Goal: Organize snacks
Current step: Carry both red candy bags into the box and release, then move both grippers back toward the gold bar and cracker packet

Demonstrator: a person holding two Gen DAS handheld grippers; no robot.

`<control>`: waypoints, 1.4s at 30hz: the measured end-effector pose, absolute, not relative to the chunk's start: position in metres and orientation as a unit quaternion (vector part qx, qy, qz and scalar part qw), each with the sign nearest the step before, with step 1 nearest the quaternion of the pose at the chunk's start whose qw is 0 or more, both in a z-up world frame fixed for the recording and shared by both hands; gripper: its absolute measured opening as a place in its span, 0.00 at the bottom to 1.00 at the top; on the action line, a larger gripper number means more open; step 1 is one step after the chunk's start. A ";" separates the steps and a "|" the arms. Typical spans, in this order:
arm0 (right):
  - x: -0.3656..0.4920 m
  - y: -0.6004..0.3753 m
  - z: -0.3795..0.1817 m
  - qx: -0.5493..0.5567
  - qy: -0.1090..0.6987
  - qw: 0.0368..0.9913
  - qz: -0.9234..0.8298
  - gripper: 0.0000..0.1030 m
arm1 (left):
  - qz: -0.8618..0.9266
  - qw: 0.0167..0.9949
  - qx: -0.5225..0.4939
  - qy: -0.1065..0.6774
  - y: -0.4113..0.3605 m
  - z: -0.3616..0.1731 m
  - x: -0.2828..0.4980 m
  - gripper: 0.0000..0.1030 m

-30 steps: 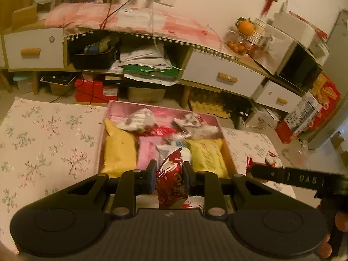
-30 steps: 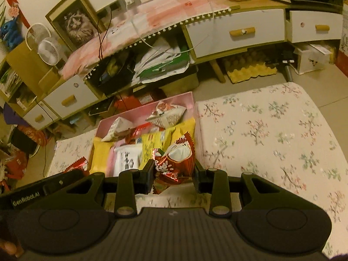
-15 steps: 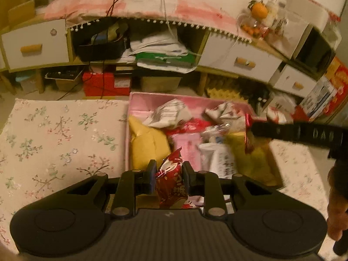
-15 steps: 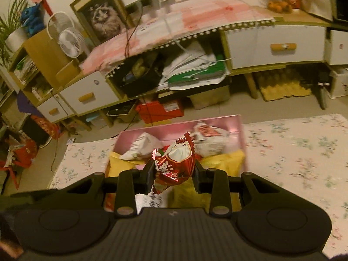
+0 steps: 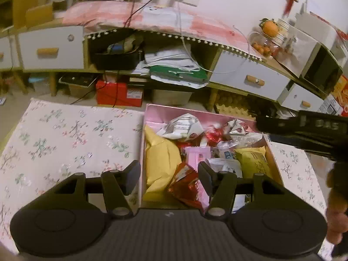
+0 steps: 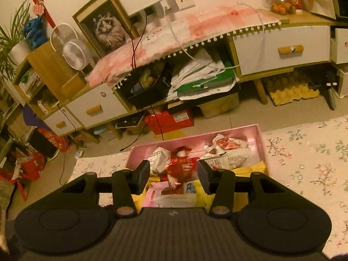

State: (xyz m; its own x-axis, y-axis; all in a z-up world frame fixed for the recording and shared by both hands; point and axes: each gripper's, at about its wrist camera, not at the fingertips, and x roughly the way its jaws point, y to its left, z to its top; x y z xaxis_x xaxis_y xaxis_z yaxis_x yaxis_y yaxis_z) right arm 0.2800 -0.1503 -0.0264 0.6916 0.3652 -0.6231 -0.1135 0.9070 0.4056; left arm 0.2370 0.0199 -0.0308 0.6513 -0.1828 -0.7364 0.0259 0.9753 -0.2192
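Fingers on my left gripper (image 5: 169,175) stand spread and released over the near end of the pink rectangular cardboard box (image 5: 152,111) on the floral-cloth desk (image 5: 71,134), with the crinkly red foil snack packet (image 5: 188,184) lying loose between them, touching the flat yellow pouch (image 5: 162,163). Its long axis runs slantwise, one end toward me and the other toward the box's far right. My right gripper (image 6: 173,174), equally released, hangs farther in over another red foil packet (image 6: 181,167); I judge either packet could slide off the heaped pile, since nothing grips them.
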 end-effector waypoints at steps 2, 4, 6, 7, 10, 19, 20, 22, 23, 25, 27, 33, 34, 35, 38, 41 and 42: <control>0.276 -0.157 -0.020 0.181 0.371 0.902 0.125 0.44 | -0.052 0.902 -0.096 0.417 0.021 -0.027 0.233 0.62; 0.271 -0.162 -0.013 0.183 0.380 0.900 0.110 0.44 | -0.049 0.902 -0.094 0.420 0.021 -0.022 0.227 0.64; 0.262 -0.163 -0.003 0.165 0.386 0.902 0.098 0.44 | -0.043 0.902 -0.077 0.423 0.018 -0.015 0.220 0.67; 0.257 -0.161 0.000 0.152 0.388 0.904 0.095 0.44 | -0.046 0.903 -0.068 0.422 0.014 -0.012 0.215 0.68; 0.234 -0.158 0.013 0.123 0.387 0.909 0.096 0.44 | -0.068 0.903 -0.043 0.423 0.003 0.001 0.196 0.69; 0.188 -0.157 0.013 0.088 0.452 0.885 0.070 0.56 | -0.131 0.860 0.014 0.493 -0.023 -0.018 0.134 0.80; 0.184 -0.156 0.008 0.086 0.458 0.882 0.072 0.58 | -0.134 0.854 0.026 0.502 -0.026 -0.026 0.129 0.80; 0.175 -0.160 -0.005 0.093 0.466 0.877 0.068 0.58 | -0.134 0.846 0.043 0.515 -0.029 -0.036 0.124 0.80; 0.176 -0.162 -0.013 0.094 0.482 0.869 0.062 0.56 | -0.133 0.843 0.050 0.518 -0.029 -0.040 0.122 0.80; 0.176 -0.164 -0.018 0.088 0.492 0.865 0.044 0.55 | -0.136 0.840 0.053 0.523 -0.027 -0.045 0.121 0.80; 0.175 -0.168 -0.017 0.094 0.487 0.867 0.047 0.55 | -0.145 0.836 0.057 0.526 -0.029 -0.051 0.117 0.80; 0.166 -0.165 -0.018 0.107 0.497 0.859 0.058 0.55 | -0.182 0.819 0.086 0.538 -0.048 -0.074 0.111 0.80; 0.165 -0.161 -0.020 0.100 0.499 0.859 0.059 0.55 | -0.183 0.814 0.091 0.543 -0.051 -0.081 0.111 0.79; 0.164 -0.160 -0.020 0.095 0.501 0.858 0.061 0.55 | -0.184 0.811 0.096 0.547 -0.055 -0.087 0.110 0.79; 0.160 -0.158 -0.024 0.090 0.508 0.854 0.066 0.55 | -0.170 0.804 0.121 0.556 -0.063 -0.106 0.110 0.66; 0.159 -0.158 -0.028 0.082 0.514 0.851 0.067 0.55 | -0.166 0.809 0.108 0.553 -0.058 -0.100 0.116 0.34; 0.160 -0.159 -0.030 0.078 0.515 0.851 0.065 0.55 | -0.163 0.809 0.096 0.557 -0.053 -0.098 0.120 0.32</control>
State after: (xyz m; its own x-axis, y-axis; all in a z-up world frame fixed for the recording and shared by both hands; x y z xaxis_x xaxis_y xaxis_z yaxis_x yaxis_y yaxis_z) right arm 0.1596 -0.1588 -0.0302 0.4600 0.1916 -0.8670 -0.0303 0.9793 0.2003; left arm 0.1195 -0.0530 -0.0984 0.3269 -0.1571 -0.9319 0.3704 0.9285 -0.0266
